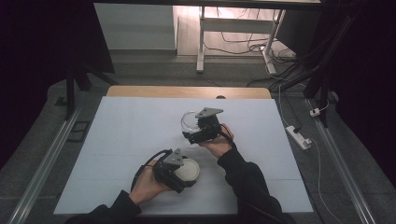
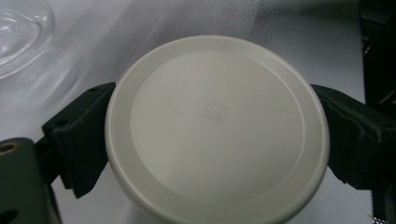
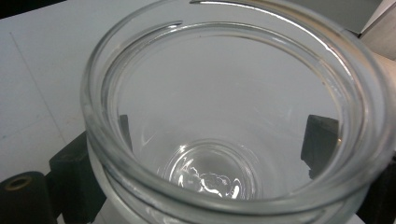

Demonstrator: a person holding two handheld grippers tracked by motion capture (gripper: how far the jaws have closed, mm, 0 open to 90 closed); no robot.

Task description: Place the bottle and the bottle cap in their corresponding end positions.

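White sheet (image 1: 126,140) on wood table (image 1: 187,91), dim rm w/ floor cables (image 1: 243,46).

The person wears dark, black-looking long sleeves (image 1: 247,179) that reach to the wrists. Each hand carries a black two-jaw gripper: the left gripper (image 1: 180,170) near the front of the table, the right gripper (image 1: 201,128) farther off. Each has a grey three-cornered plate (image 1: 208,112) on top, and a black cable (image 1: 144,165) loops from the left one. Close up, the jaws are blocky matt black pads with small screw holes (image 2: 60,123); a brass-coloured bushing (image 2: 6,148) sits in the frame.
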